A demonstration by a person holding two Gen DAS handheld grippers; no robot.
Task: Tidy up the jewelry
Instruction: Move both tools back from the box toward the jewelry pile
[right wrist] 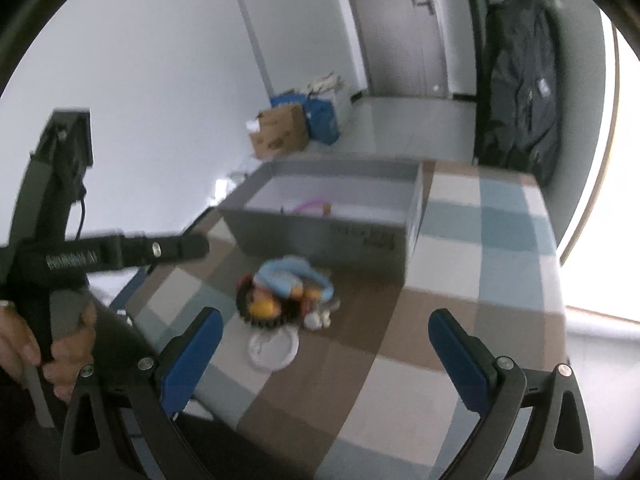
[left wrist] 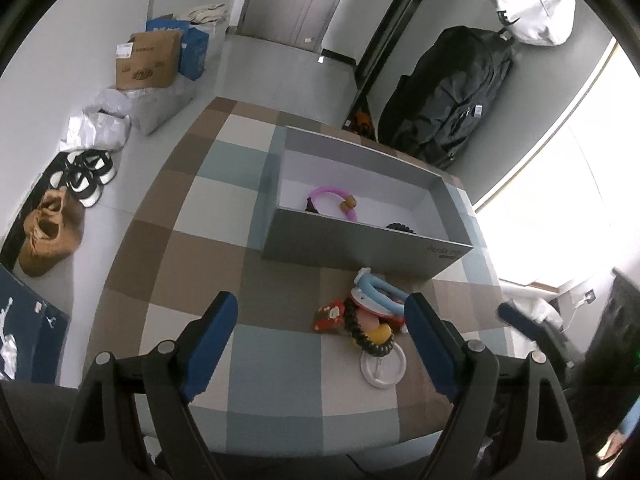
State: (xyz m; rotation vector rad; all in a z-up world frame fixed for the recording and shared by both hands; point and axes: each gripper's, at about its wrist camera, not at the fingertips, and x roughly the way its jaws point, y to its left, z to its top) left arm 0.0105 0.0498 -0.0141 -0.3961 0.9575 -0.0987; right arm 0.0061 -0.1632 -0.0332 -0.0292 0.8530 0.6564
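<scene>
A heap of jewellery (left wrist: 368, 320) lies on the checked tablecloth: a light blue bangle, a black braided ring, red and yellow pieces, and a white ring (left wrist: 383, 368) at its near side. Behind it stands a grey box (left wrist: 360, 250) holding a pink bangle (left wrist: 332, 204) and a dark piece (left wrist: 400, 226). My left gripper (left wrist: 320, 320) is open just left of the heap, holding nothing. In the right wrist view the heap (right wrist: 288, 292) and the white ring (right wrist: 273, 348) lie ahead of my open, empty right gripper (right wrist: 326, 332), with the box (right wrist: 320, 236) beyond.
The table (left wrist: 208, 208) ends close in front of both grippers. A hand (right wrist: 60, 340) holds the left gripper's handle at the left. On the floor to the left are shoes (left wrist: 48, 232) and a cardboard box (left wrist: 148, 60). A black backpack (left wrist: 452, 92) hangs behind the table.
</scene>
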